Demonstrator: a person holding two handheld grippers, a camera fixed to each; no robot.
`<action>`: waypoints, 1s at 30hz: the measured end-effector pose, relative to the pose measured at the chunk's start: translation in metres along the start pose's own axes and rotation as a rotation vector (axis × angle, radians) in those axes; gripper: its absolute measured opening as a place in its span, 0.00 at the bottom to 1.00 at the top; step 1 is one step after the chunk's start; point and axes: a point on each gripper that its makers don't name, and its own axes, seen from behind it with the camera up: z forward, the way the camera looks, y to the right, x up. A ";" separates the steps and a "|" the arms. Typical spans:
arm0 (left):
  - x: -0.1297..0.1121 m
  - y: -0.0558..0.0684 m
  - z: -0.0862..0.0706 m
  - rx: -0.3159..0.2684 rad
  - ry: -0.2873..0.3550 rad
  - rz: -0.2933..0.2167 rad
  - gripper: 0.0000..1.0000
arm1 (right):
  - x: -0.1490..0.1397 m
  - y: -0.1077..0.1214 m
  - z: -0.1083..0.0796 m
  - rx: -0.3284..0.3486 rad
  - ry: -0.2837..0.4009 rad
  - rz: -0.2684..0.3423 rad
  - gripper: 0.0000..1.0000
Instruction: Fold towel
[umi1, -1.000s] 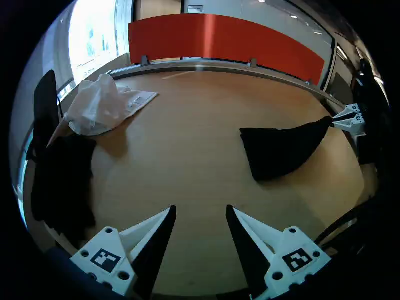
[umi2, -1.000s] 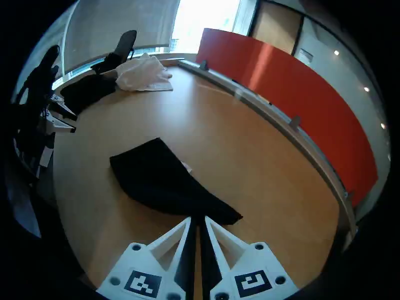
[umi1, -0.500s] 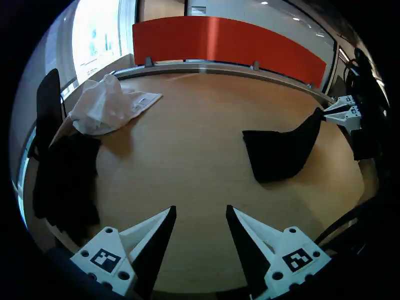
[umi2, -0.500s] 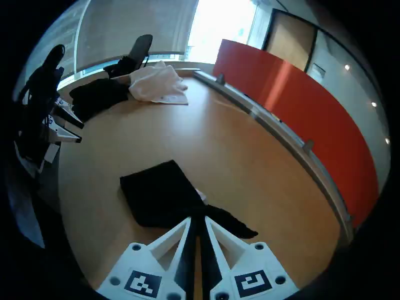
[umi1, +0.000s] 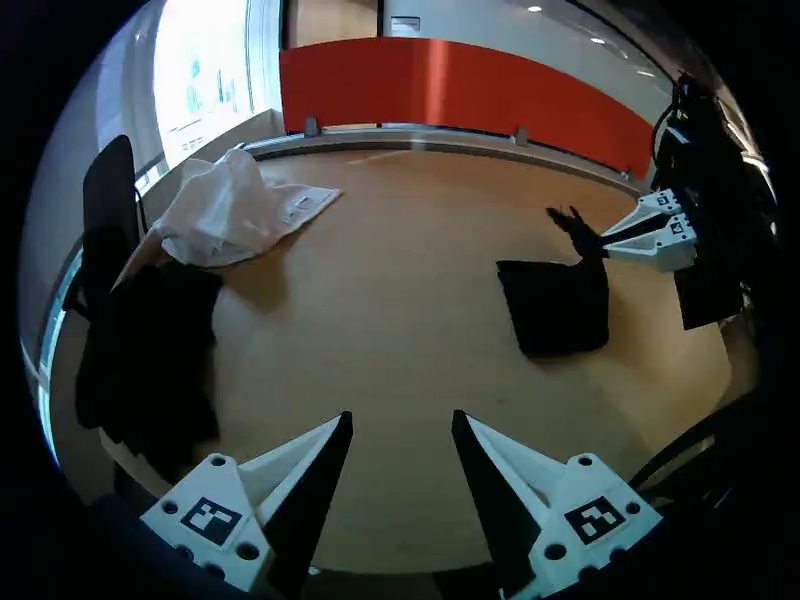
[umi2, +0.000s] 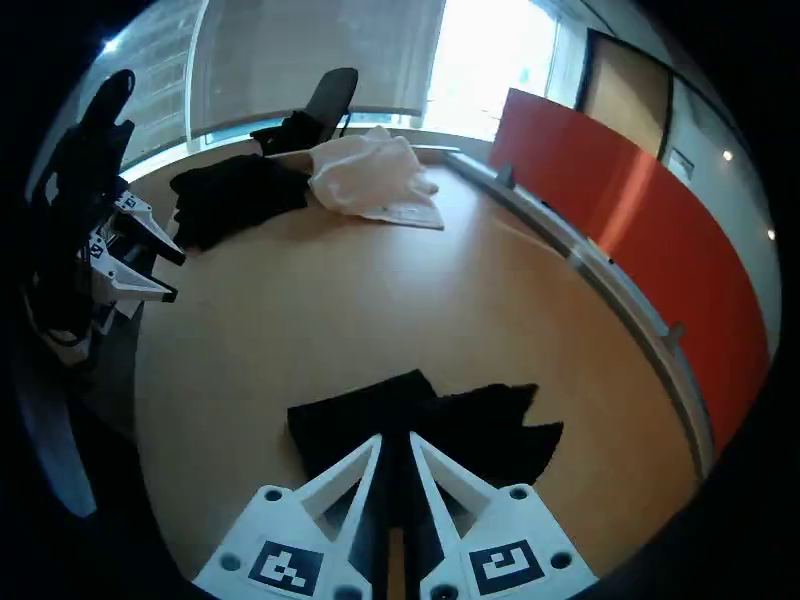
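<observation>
Since a second ago the right gripper (umi2: 395, 442) has carried its pinched corner of the black towel (umi1: 555, 305) up and back over the rest of the cloth. The long tail that trailed toward the table (umi1: 400, 250) edge is now gathered into a compact patch. That patch lies near the table edge closest to this gripper. Its fingers are nearly closed, with dark fabric nipped between them.

This looks like the first fold, half made. Next the raised corner needs laying squarely onto the opposite edge of the towel, then releasing.

The left gripper (umi1: 400, 425) hovers over its own near edge, well apart from the towel. It is spread wide and holds nothing, aimed across the table toward the far side.
</observation>
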 end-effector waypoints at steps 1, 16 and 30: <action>0.000 -0.001 -0.001 0.002 0.001 -0.003 0.73 | 0.000 -0.004 0.005 0.007 -0.003 0.001 0.04; -0.008 -0.006 -0.005 -0.001 -0.005 -0.017 0.73 | -0.008 -0.026 0.029 0.059 -0.039 0.034 0.10; -0.010 -0.011 -0.005 0.008 -0.010 -0.018 0.73 | -0.016 -0.034 0.031 0.069 -0.048 0.062 0.67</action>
